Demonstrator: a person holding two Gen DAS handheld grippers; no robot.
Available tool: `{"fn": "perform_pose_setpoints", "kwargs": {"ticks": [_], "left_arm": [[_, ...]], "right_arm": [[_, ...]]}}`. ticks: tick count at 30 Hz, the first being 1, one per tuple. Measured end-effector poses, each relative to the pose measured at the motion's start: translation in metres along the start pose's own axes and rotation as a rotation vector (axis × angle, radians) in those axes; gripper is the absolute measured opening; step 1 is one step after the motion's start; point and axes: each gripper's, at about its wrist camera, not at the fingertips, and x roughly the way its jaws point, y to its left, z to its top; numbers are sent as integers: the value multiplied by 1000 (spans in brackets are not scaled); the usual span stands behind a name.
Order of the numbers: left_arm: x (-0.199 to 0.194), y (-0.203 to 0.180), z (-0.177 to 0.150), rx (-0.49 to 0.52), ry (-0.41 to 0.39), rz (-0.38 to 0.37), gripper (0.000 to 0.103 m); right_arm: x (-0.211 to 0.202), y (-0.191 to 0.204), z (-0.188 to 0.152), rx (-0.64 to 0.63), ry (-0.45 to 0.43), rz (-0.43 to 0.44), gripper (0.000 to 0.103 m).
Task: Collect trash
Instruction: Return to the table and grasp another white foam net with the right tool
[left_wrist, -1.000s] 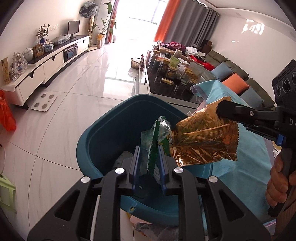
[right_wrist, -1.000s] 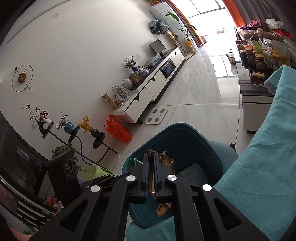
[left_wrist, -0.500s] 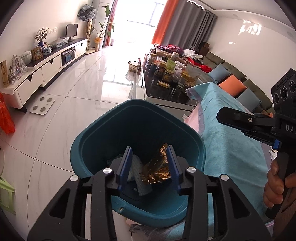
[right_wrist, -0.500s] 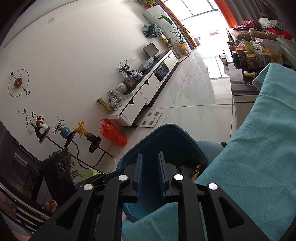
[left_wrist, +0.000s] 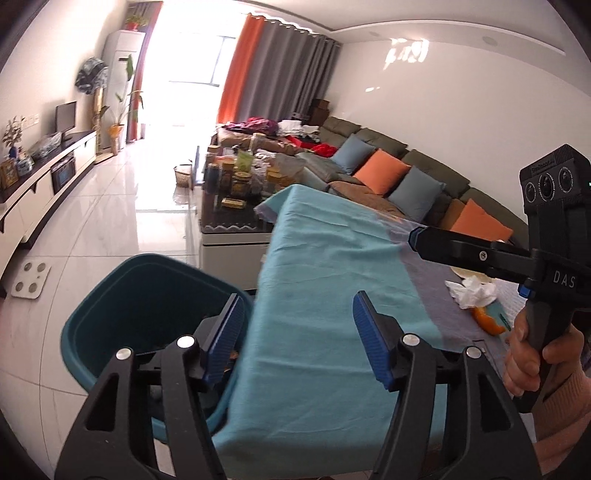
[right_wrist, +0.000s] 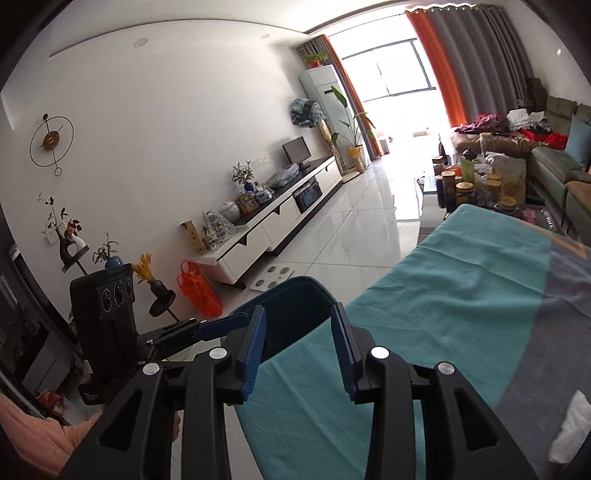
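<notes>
Now both my sets of fingers are spread apart, and nothing is between them. They have just been opening wider.

My left fingers (left_wrist: 299, 332) hang over the near edge of the worktop (left_wrist: 332, 258), which has a teal cloth over it. One blue pad (left_wrist: 225, 339) sits in front of the teal bin (left_wrist: 110, 295), and the other pad is over the cloth. The bin stands on the white floor (left_wrist: 122, 206), right against the left edge of the worktop. Its inside is dark, and I can only just see a bit of something shiny low down in it, behind my left pad.

My right fingers (right_wrist: 299, 347) are also over the left edge of the worktop (right_wrist: 461, 295), with the bin (right_wrist: 291, 314) just past them. From the left camera I see my right gripper (left_wrist: 417, 240) out over the right side of the worktop, with my hand (left_wrist: 535, 354) around its handle.

More trash is lying on the worktop near its right edge: a crumpled white tissue (left_wrist: 472, 291) and a piece of orange peel (left_wrist: 487, 321) touching it. The tissue (right_wrist: 572, 424) also shows at the far right of the right camera's view.

At the far end of the worktop is a low table (left_wrist: 229, 225) full of jars, and a long sofa (left_wrist: 388, 162) with orange and blue cushions.
</notes>
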Motion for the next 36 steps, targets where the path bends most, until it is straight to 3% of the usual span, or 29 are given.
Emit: {"fn": "perform_pose_setpoints", "kwargs": {"ticks": [7,14,26,36], "left_arm": [[33,-81,1,109,44,-179,61],[79,-155,-9,193,129,-288,61],[137,-229,-17,276,241,-334,63],[167,-242,-12,247,293,-308,66]], "right_arm": [[-76,-30,-19,32,-94,-181,42],[-139,-69,-41,111,-158,-347,42],[-213,-131,-81,229,-221,-562,48],[-234,-165,-105,298,-195,-621,52]]}}
